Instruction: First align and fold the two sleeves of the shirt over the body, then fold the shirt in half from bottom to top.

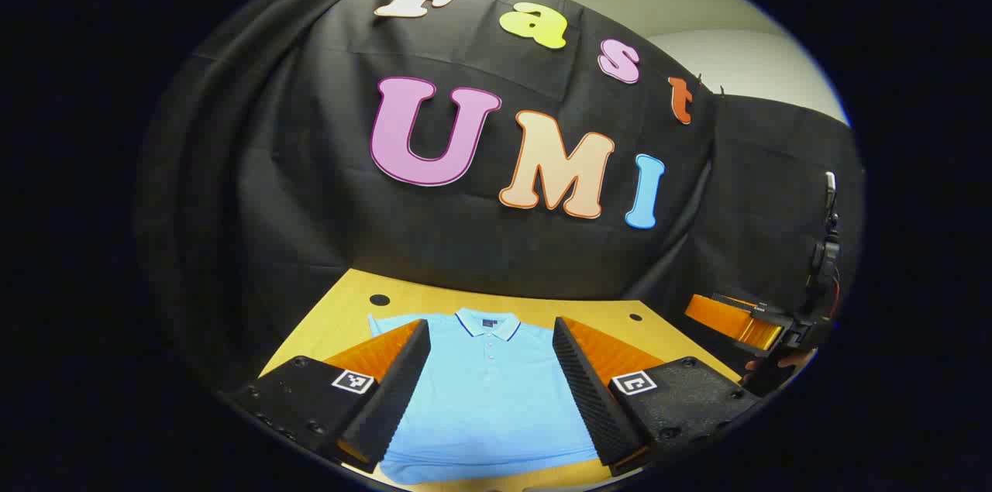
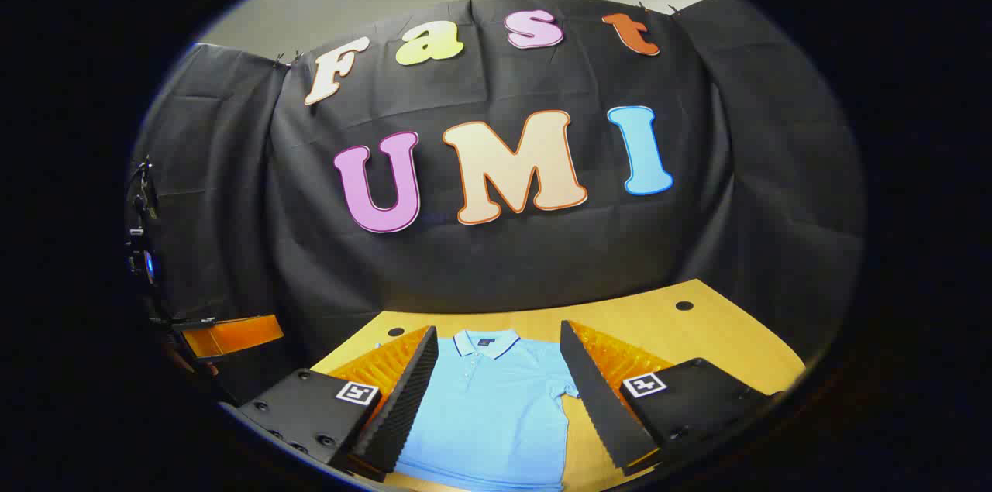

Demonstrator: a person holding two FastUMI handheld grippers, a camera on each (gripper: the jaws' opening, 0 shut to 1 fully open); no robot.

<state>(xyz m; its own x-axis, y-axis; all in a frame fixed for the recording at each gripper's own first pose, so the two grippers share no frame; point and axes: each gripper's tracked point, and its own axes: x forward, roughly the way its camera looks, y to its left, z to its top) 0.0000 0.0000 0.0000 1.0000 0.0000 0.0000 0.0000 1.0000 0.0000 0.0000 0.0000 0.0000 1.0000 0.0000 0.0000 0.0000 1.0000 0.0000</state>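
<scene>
A light blue polo shirt (image 1: 488,391) lies flat on the wooden table (image 1: 349,306), collar toward the far wall. In the left gripper view my left gripper (image 1: 490,391) hovers above the shirt's body, open, with nothing between its fingers. In the right gripper view the same shirt (image 2: 488,407) lies below my right gripper (image 2: 496,399), which is also open and empty; a short sleeve (image 2: 559,387) sticks out by its right finger. The right gripper (image 1: 736,321) and the hand holding it show at the far right of the left gripper view. The left gripper (image 2: 225,337) shows at the left edge of the right gripper view.
Small round holes (image 1: 379,299) (image 2: 683,305) mark the tabletop near its far corners. The black cloth wall (image 1: 480,244) hangs right behind the table's far edge. Bare wood (image 2: 697,345) lies to the right of the shirt.
</scene>
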